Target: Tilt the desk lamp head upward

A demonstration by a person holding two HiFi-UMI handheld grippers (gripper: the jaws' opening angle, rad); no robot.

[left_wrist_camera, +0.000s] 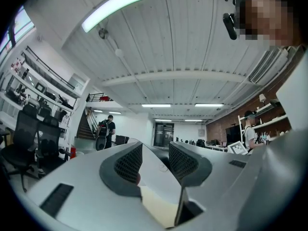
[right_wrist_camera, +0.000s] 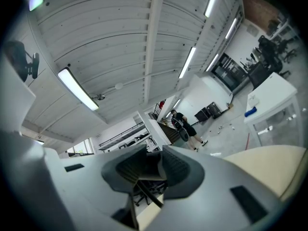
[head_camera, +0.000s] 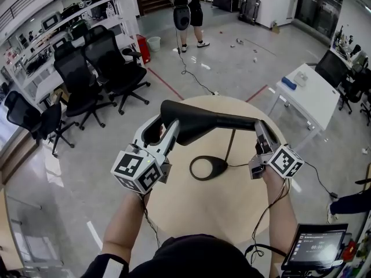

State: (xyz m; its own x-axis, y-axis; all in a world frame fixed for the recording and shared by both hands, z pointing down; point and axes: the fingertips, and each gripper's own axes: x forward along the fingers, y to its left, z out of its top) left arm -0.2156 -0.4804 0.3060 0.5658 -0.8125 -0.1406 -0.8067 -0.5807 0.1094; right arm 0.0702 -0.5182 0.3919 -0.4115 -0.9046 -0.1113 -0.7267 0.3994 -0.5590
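The desk lamp head [head_camera: 203,122] looks light, rigid, probably stiff-hinged; left tool [head_camera: 159,130] grasps its left tip, right tool [head_camera: 259,132] clenches its right end.

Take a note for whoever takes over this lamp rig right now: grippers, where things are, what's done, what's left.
Left gripper: jaws closed on the free end of the lamp head.
Right gripper: jaws closed on the head's other end, above the stem.
Base sits on the round table.
Done: both grips set.
Left: raise the free end; the head looks roughly level from above, so probably not tilted yet.
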